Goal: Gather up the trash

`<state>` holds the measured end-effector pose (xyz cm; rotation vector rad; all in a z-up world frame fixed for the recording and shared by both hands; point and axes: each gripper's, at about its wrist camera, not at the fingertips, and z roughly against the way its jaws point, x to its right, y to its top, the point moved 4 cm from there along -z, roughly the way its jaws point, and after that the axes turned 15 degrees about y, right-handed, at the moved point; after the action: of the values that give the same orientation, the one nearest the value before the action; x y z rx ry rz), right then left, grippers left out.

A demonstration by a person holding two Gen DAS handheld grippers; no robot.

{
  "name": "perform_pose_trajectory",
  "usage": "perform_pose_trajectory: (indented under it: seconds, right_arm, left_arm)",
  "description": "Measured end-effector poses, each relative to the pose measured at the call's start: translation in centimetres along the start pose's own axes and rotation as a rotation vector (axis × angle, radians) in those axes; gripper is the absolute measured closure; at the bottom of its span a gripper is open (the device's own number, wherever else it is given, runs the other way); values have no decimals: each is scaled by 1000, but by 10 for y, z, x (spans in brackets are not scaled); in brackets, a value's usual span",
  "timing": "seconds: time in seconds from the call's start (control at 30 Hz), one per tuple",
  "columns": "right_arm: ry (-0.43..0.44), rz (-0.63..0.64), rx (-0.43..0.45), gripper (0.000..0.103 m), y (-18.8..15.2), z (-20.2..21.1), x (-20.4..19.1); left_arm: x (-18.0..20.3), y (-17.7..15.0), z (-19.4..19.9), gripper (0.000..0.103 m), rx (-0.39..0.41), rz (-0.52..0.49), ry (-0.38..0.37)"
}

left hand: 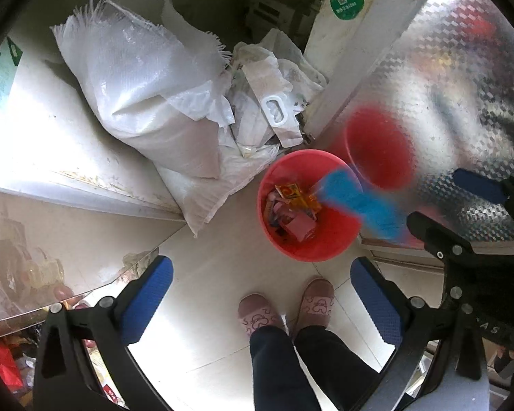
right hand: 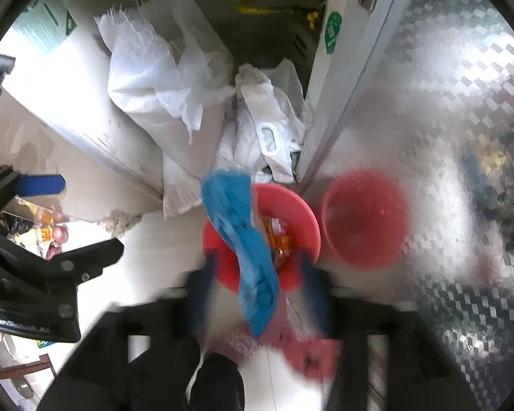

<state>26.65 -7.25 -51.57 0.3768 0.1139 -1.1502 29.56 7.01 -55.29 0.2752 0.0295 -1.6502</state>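
Note:
A red bin (left hand: pixel 308 205) stands on the floor by a shiny metal cabinet and holds several wrappers (left hand: pixel 293 207). A blue wrapper (left hand: pixel 359 202) hangs blurred in the air over the bin's right rim; it also shows in the right wrist view (right hand: pixel 246 250) between the spread fingers, touching neither. My left gripper (left hand: pixel 262 291) is open and empty above the floor in front of the bin. My right gripper (right hand: pixel 257 274) is open above the bin (right hand: pixel 301 219), and its fingers (left hand: pixel 428 226) show at the right of the left wrist view.
White woven sacks (left hand: pixel 144 78) and plastic bags (left hand: pixel 274 99) are piled in the corner behind the bin. The metal cabinet (left hand: pixel 462 68) mirrors the bin. The person's slippered feet (left hand: pixel 284 308) stand just before the bin. A cluttered glass table edge (left hand: pixel 68 291) lies at left.

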Motion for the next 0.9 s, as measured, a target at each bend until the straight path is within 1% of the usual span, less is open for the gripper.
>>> perform_pose_trajectory:
  seconds: [0.03, 0.1, 0.17, 0.23, 0.3, 0.37, 0.5, 0.63, 0.7, 0.77, 0.8, 0.9]
  right_arm:
    - [-1, -5, 10, 27, 1, 0, 0]
    - [1, -23, 13, 16, 0, 1, 3]
    - [-6, -31, 7, 12, 0, 2, 5]
    - [-25, -37, 8, 11, -2, 5, 4]
    - [-43, -55, 16, 5, -6, 13, 3]
    - [-56, -72, 26, 3, -10, 22, 1]
    - [-82, -106, 40, 2, -17, 47, -10]
    - [-119, -143, 100, 2, -21, 94, -30]
    - [-140, -169, 141, 2, -24, 128, -44]
    - [-153, -199, 160, 1, -28, 157, -60]
    - [-158, -208, 166, 1, -30, 172, -69]
    - [-179, -230, 229, 1, -35, 230, -101]
  left_arm:
    - [-1, 0, -1, 0, 3, 0, 0]
    - [-2, 0, 0, 0, 8, -4, 2]
    - [-1, 0, 1, 0, 16, -17, -3]
    - [0, 0, 4, 0, 19, -26, -1]
    - [-1, -1, 9, 0, 28, -30, -12]
    - [-1, -3, 19, 0, 46, -39, -24]
    - [-6, -9, 45, 0, 85, -88, -37]
    - [-21, -19, 95, 0, 146, -142, -42]
    - [-29, -25, 124, 0, 165, -155, -59]
    - [-38, -33, 159, 0, 192, -177, -71]
    - [-43, -38, 182, 0, 219, -189, -81]
    - [-58, -50, 244, 0, 290, -212, -107]
